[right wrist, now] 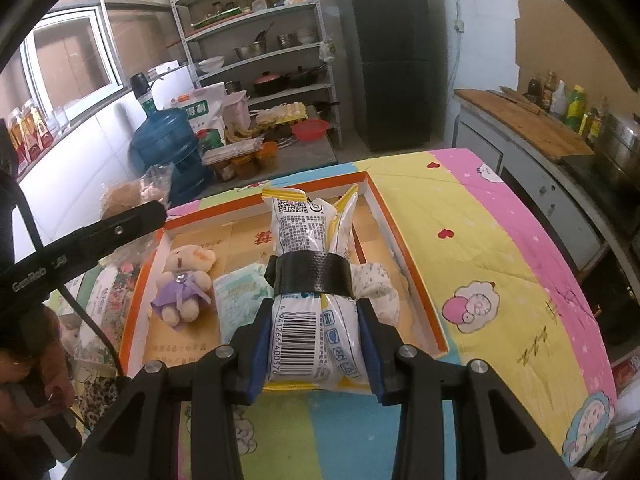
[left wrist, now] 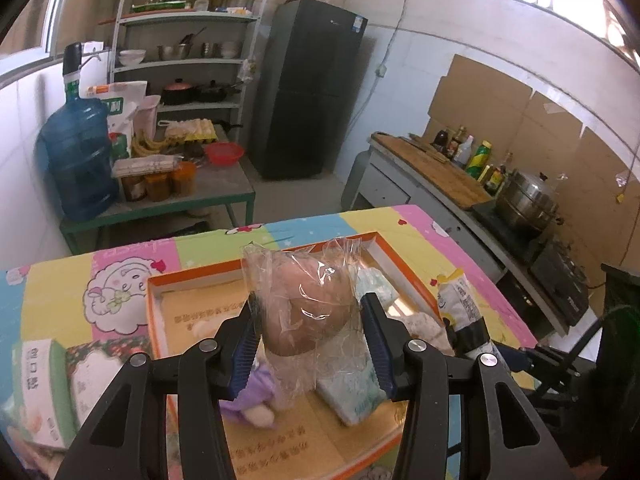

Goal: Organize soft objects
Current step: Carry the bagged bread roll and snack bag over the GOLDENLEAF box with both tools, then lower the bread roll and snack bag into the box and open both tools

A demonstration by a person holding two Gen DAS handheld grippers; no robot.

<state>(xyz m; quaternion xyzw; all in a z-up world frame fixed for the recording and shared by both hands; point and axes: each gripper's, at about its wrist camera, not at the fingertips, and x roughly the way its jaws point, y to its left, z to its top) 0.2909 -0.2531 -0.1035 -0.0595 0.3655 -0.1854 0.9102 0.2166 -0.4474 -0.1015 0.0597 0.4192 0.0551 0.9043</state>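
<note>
The left gripper (left wrist: pixel 312 340), jaws partly closed, grips a bun in clear wrap (left wrist: pixel 310 308) between its blue pads, held above the orange tray (left wrist: pixel 158 280). Below it in the tray lie a small teddy bear (left wrist: pixel 252 400) and a tissue pack (left wrist: pixel 354 396). The right gripper (right wrist: pixel 316 344), jaws narrower, clamps a white packet (right wrist: pixel 308 320) bound with black tape (right wrist: pixel 314 276). The packet reaches forward over the tray, the bear just to its left. Both hang over the bright cartoon cloth (right wrist: pixel 480 248).

Wrapped bun (left wrist: pixel 308 304), white pouch (right wrist: pixel 310 304) held above orange tray (right wrist: pixel 404 248).
</note>
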